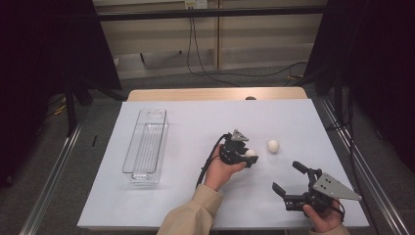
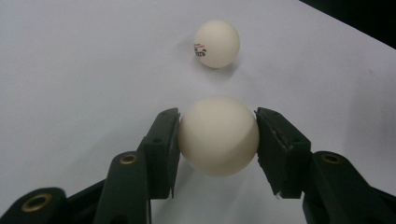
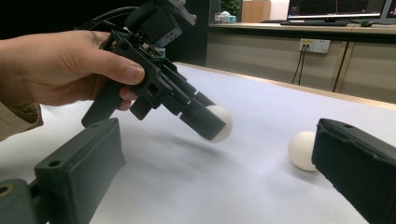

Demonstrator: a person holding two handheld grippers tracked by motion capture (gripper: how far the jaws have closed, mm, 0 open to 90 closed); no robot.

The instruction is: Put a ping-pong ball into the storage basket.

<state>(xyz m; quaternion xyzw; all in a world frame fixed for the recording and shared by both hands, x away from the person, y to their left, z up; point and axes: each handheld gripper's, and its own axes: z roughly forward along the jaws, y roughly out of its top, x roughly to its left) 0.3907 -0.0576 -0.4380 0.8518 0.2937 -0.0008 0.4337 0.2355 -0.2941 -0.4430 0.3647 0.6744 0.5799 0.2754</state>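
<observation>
Two balls are in play, and one of them is already taken: the left hand-held gripper (image 1: 248, 157) pinches a ball (image 2: 218, 135) between its pads, one pad on each flank. In the right gripper view that ball (image 3: 219, 122) hangs clear of the white surface (image 1: 195, 127), with its shadow below it, so the pick-up looks done. The second ball (image 1: 273, 146) rests on the surface just beyond the left hand-held gripper's tips, near but apart from the held one. The right hand-held gripper (image 1: 289, 177) is spread wide with nothing between its jaws; from its own view the loose ball (image 3: 302, 150) lies just ahead, beside one jaw. A clear bin (image 1: 146, 147) stands well off to the left hand-held gripper's far side and appears empty. Judged from this, the work is at an early stage: one ball lifted and not yet carried anywhere, probably bound for the bin, and the other not yet grasped.
</observation>
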